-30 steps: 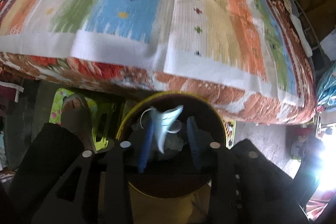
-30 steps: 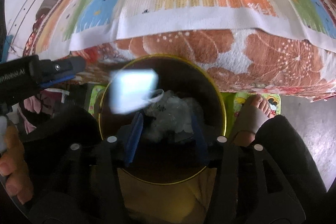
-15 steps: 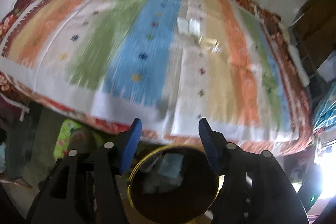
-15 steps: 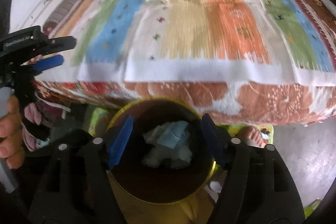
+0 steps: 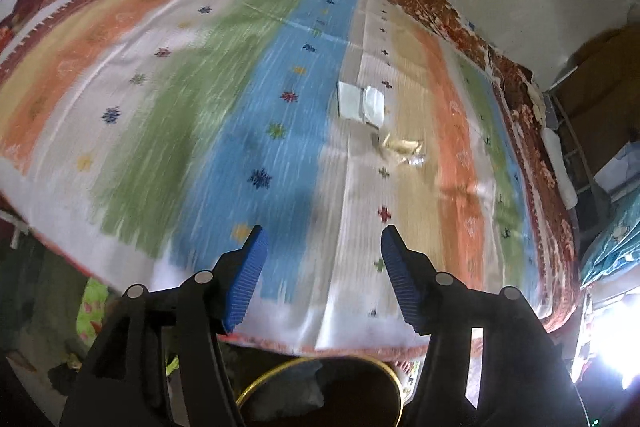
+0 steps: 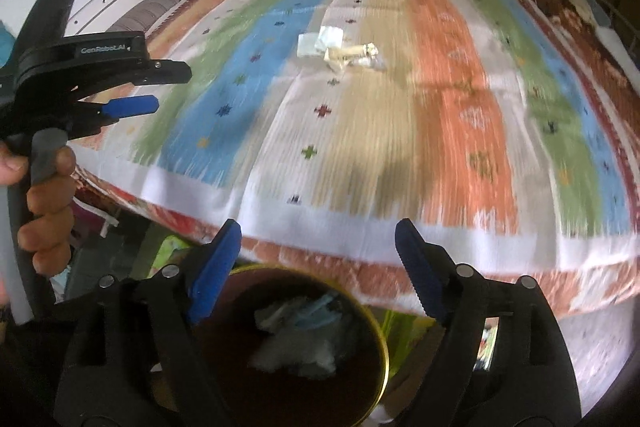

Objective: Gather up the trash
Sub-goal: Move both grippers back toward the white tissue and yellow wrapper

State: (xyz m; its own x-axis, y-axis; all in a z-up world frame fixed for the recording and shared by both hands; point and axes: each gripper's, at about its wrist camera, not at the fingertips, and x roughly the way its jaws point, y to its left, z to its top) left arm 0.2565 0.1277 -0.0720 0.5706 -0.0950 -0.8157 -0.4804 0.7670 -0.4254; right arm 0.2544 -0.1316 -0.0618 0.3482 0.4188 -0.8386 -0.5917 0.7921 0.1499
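A: A second ago both grippers hung over the bin, scraps dropping from them; now both views have swung up, so the striped bedspread [image 5: 208, 99] fills the frame and the bin [image 6: 382, 331] has sunk to the bottom edge.

B: Are the jaws carrying anything?

A: No. The left gripper [image 5: 320, 267] has its blue pads set moderately wide and opening, with only cloth showing between them. The right gripper [image 6: 316, 267] is wider and opening too, nothing between its pads. In the right view's left edge you can see a hand [image 6: 44, 203] wrapped round the left tool's handle.

B: And what's left to collect?

A: A small cluster right of centre in the left view: white paper scraps [image 5: 360, 101], and just below and right of them a crinkled yellowish wrapper [image 5: 402, 149]. In the right view the same litter [image 6: 340, 49] sits upper centre. The bin already holds pale crumpled waste [image 6: 296, 343].

B: How would you go about the pickup?

A: Assign one piece per gripper, I think: flat paper to the left, wrapper to the right. Come down steeply, pads straddling each piece, and pinch an edge rather than the bedspread, which looks soft enough to bunch up.
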